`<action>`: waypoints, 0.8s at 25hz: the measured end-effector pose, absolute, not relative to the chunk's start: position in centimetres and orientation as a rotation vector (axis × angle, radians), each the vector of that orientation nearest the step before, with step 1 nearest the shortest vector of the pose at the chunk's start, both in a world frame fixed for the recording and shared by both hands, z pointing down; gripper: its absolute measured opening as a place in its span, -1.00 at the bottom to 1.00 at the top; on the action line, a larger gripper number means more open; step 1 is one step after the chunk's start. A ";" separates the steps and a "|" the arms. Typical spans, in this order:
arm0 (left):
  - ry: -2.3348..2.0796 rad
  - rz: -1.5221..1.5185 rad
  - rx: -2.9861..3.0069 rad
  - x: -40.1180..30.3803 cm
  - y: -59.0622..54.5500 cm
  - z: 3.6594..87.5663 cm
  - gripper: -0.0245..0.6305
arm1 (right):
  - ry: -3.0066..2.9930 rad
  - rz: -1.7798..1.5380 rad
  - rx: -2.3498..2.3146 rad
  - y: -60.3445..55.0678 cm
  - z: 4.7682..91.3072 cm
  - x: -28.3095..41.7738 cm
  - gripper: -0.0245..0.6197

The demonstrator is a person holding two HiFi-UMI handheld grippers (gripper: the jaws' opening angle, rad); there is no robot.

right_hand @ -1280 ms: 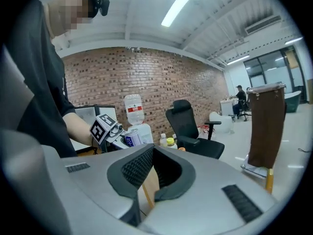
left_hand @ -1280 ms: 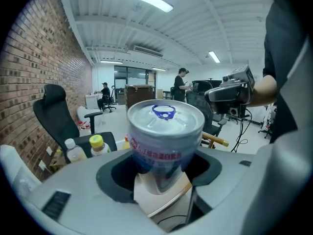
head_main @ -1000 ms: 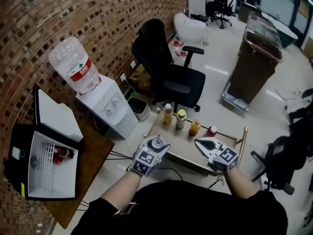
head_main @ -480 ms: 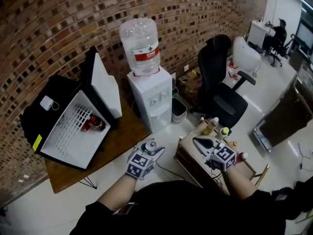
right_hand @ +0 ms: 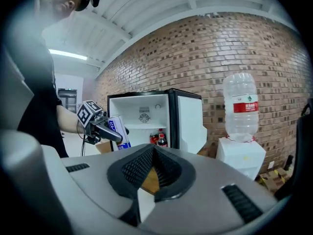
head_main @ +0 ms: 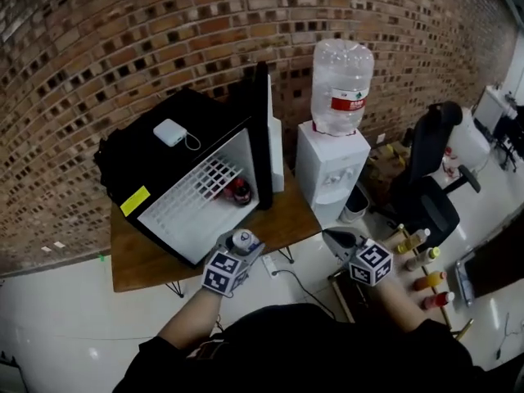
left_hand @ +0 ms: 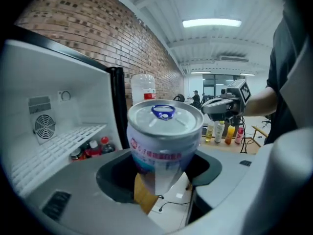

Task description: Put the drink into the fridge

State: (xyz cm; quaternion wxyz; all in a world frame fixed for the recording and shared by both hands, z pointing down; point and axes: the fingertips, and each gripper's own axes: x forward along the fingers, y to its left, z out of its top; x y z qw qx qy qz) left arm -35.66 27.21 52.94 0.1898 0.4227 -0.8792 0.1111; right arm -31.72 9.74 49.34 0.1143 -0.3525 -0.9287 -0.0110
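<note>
the drink can (left_hand: 165, 141) sits upright between the jaws of the left gripper (head_main: 244, 249), which press on its sides below the middle, so the gripper is clamped on the can. the can has a flat silver lid with a raised rim and a blue pull tab near the centre. its body is pale, with a band of red lettering just under the rim and a teal-blue band below that; the print is too blurred to read. in the right gripper view its side shows white and blue. in the head view the can is in the air in front of the open fridge (head_main: 155, 158), outside it, near the front edge of the wooden table (head_main: 139, 262) that the fridge stands on. the fridge is black with a white interior and a wire shelf, its door swung wide; red-capped bottles (head_main: 239, 191) stand at the back. the right gripper (right_hand: 155, 166) has its jaws together with nothing between them, and is held apart from the left one. a water dispenser (head_main: 332, 170) stands just beside the fridge.
</note>
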 end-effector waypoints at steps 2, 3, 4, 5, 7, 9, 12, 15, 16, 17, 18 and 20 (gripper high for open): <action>-2.503 0.314 1.113 -37.7 31.1 52.1 -0.13 | -2.702 -0.041 -1.082 12.9 49.5 -33.1 -0.89; -2.516 0.317 1.081 -38.7 32.9 51.6 -0.13 | -2.694 -0.044 -1.101 14.3 49.4 -33.8 -0.89; -2.529 0.318 1.051 -39.8 34.4 51.2 -0.13 | -2.687 -0.047 -1.119 15.5 49.4 -34.4 -0.89; -2.541 0.319 1.023 -40.9 35.8 50.7 -0.13 | -2.680 -0.050 -1.137 16.7 49.2 -35.0 -0.89; -2.563 0.320 0.979 -43.1 38.0 49.9 -0.13 | -2.667 -0.064 -1.167 18.5 49.1 -35.9 -0.89; -2.576 0.322 0.951 -45.0 39.2 49.4 -0.13 | -2.659 -0.080 -1.178 19.4 49.2 -36.5 -0.89; -2.594 0.320 0.924 -47.6 40.0 48.7 -0.13 | -2.649 -0.085 -1.169 19.6 49.5 -37.0 -0.89; -2.616 0.313 0.887 -49.6 40.6 48.1 -0.13 | -2.642 -0.085 -1.145 19.1 49.8 -37.1 -0.89; -2.625 0.311 0.870 -50.2 40.9 48.0 -0.13 | -2.642 -0.087 -1.137 18.8 49.9 -37.1 -0.89; -2.636 0.308 0.852 -50.8 41.2 48.0 -0.13 | -2.643 -0.089 -1.131 18.6 49.9 -37.1 -0.89; -2.646 0.302 0.834 -51.3 41.5 47.9 -0.13 | -2.644 -0.091 -1.125 18.3 49.9 -37.1 -0.89; -2.661 0.286 0.798 -52.2 42.2 47.7 -0.13 | -2.645 -0.094 -1.115 18.0 50.0 -37.1 -0.89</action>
